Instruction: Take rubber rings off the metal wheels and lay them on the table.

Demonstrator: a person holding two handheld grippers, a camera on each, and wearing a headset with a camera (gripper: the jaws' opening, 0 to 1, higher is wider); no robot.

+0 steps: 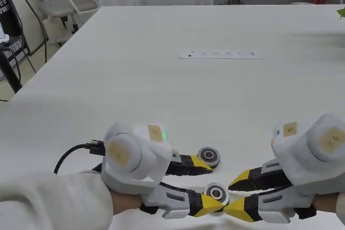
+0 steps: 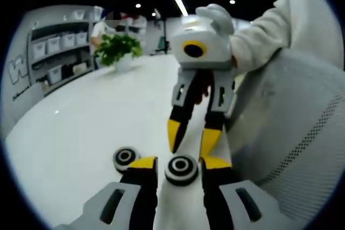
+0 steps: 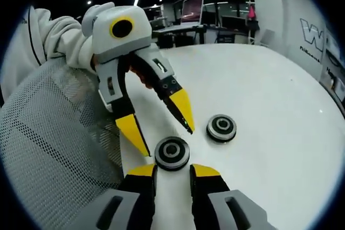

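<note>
The near metal wheel (image 1: 216, 192) lies flat on the white surface (image 1: 215, 90), close to its near edge. A second wheel (image 1: 208, 155) sits just beyond it, a little to the left. Each is a small steel disc with a dark rubber ring (image 3: 158, 153) stretched round its rim. The wheel should be stiff, fairly heavy for its size and smooth enough to slide if pushed. The ring looks soft and stretchy, probably seated tightly, and likely to cling until one edge is peeled up. The best hold is probably one gripper pinching the wheel by its metal sides or hub while the other nips the outer rubber edge and rolls it off. The left gripper (image 1: 215, 184) reaches in from the left with its jaws released and spread, the near wheel lying between the yellow tips without being pinched. The right gripper (image 1: 228, 197) comes from the right, its jaws also parted and holding nothing. Its tips are just short of the same wheel, which sits in line with the gap. The far wheel lies just outside the left gripper's far jaw.
</note>
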